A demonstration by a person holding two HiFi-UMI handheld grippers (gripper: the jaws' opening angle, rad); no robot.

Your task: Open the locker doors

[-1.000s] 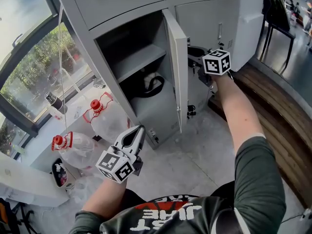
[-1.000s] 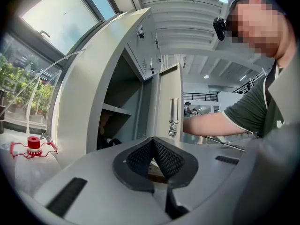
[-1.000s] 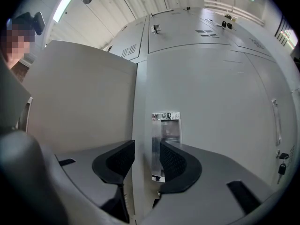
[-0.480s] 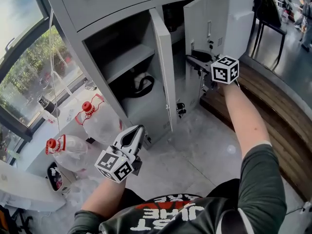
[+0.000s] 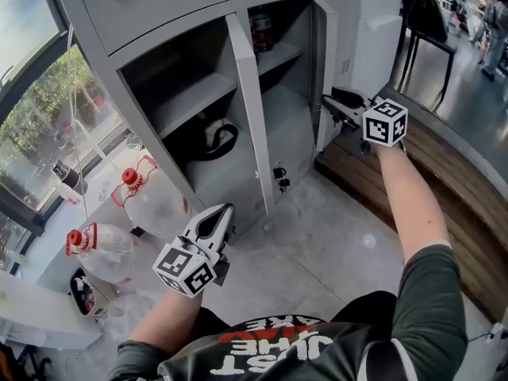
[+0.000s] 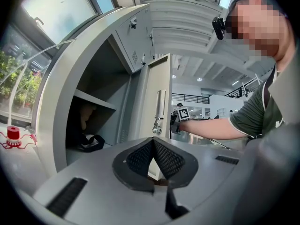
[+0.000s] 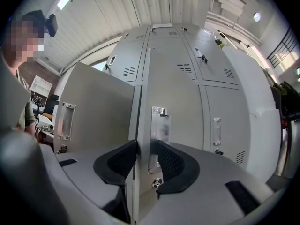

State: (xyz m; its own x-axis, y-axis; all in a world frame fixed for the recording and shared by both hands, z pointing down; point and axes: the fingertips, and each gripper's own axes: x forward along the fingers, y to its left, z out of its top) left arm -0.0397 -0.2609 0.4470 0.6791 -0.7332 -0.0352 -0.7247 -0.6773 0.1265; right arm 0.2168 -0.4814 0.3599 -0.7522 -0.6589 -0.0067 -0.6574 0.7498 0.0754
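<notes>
Grey lockers fill the top of the head view. The lower left door stands wide open. My right gripper reaches level to the neighbouring door, which is swung out. In the right gripper view the jaws of that gripper have just been closing and now pinch that door at its free edge, beside the metal handle plate. My left gripper hangs low in front of the open left locker, shut and empty; its pads meet at the tips.
A black bag lies in the left locker and a can stands on the right locker's shelf. Keys hang from the left door. Two red-capped water jugs sit on the floor at the left. A wooden bench runs along the right.
My right gripper has moved right and toward me with the door edge, and that door has swung wide open, showing the shelf inside. The left gripper has hardly shifted.
</notes>
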